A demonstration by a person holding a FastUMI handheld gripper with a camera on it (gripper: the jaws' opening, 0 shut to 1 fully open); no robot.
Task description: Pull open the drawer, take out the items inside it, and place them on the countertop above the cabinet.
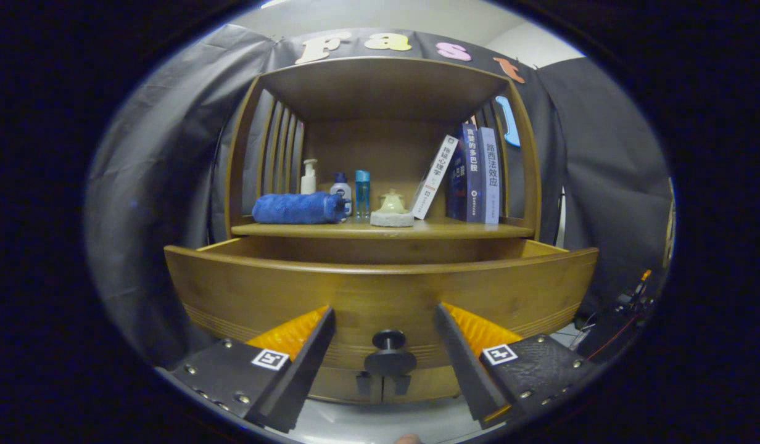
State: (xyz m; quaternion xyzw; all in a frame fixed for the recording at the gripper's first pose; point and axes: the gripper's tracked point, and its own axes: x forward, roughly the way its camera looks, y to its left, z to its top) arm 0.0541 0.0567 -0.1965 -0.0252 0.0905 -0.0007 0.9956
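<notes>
- Gripper view: drawer (380,290) pulled out (contents hidden)
- Gripper (385,345) open, fingers apart either side of knob (389,353), not touching
- Remaining: lift items onto countertop (380,230)

Fisheye on the tool (384,320), close, level, facing the drawer (380,290).

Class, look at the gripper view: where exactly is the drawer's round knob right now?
The knob sits on the pulled-out drawer front, between the open fingers, neither touching it.
</notes>
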